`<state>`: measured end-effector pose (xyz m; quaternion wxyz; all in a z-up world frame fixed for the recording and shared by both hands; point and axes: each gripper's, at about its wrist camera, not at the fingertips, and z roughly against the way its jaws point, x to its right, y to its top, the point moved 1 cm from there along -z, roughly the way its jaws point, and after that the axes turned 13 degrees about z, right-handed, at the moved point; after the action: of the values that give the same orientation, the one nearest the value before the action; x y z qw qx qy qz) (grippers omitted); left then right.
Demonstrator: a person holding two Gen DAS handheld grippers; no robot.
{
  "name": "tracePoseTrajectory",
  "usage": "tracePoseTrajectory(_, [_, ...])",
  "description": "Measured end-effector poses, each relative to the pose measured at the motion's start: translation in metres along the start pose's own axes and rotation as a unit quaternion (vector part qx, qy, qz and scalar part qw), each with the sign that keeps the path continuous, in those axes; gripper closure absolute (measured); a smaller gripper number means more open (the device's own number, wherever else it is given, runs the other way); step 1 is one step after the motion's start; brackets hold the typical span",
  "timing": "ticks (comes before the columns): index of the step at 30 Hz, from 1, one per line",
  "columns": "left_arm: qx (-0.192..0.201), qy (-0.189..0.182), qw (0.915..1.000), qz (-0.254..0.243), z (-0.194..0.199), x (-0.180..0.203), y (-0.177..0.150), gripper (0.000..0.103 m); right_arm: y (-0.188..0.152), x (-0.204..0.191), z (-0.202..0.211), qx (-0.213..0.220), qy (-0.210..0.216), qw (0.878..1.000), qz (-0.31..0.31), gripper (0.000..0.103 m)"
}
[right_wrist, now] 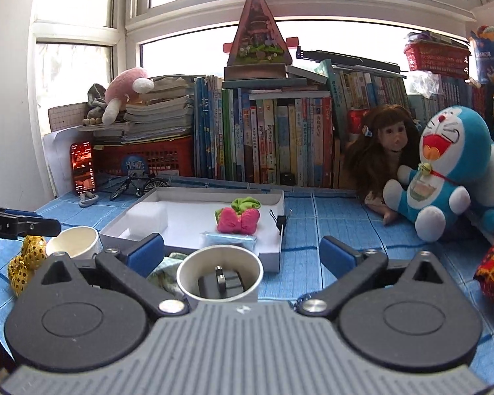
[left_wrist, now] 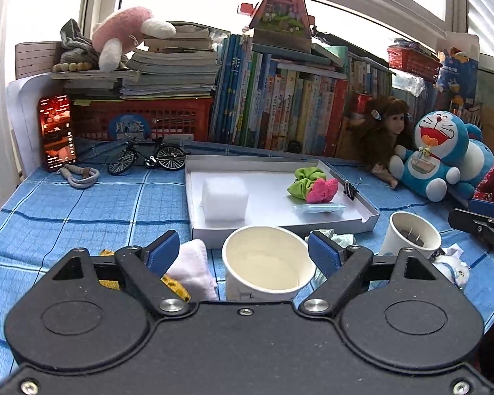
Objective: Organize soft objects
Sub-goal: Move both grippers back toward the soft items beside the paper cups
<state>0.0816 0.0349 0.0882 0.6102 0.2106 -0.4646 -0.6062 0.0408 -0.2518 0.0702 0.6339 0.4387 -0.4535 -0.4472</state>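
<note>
A white shallow box (left_wrist: 362,220) (right_wrist: 276,256) on the blue cloth holds a white foam block (left_wrist: 225,199), a green scrunchie (left_wrist: 304,179), a pink scrunchie (left_wrist: 322,191) (right_wrist: 237,220) and a blue packet (left_wrist: 319,208) (right_wrist: 229,239). My left gripper (left_wrist: 243,252) is open, its jaws either side of an empty paper cup (left_wrist: 267,263). A white folded cloth (left_wrist: 194,268) and a yellow spotted item (right_wrist: 26,260) lie at its left. My right gripper (right_wrist: 242,252) is open around a second paper cup (right_wrist: 220,276) holding a dark plug. A pale green cloth (right_wrist: 166,271) lies beside it.
A Doraemon plush (left_wrist: 434,154) (right_wrist: 444,171) and a doll (right_wrist: 383,151) sit at the right. Books, a red crate (left_wrist: 141,118), a phone (left_wrist: 57,131) and a toy bicycle (left_wrist: 146,159) line the back. A small white plush (left_wrist: 457,271) lies near the second cup.
</note>
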Motion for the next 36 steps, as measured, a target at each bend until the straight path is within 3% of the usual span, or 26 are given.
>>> tracePoseTrajectory(24, [0.063, 0.046, 0.9970, 0.004, 0.013, -0.033, -0.036, 0.011, -0.047, -0.008, 0.008, 0.012, -0.053, 0.999, 0.006, 0.000])
tracePoseTrajectory(36, [0.065, 0.069, 0.9955, -0.007, 0.024, -0.044, -0.046, 0.011, -0.060, -0.010, 0.006, 0.000, -0.069, 0.998, 0.011, 0.000])
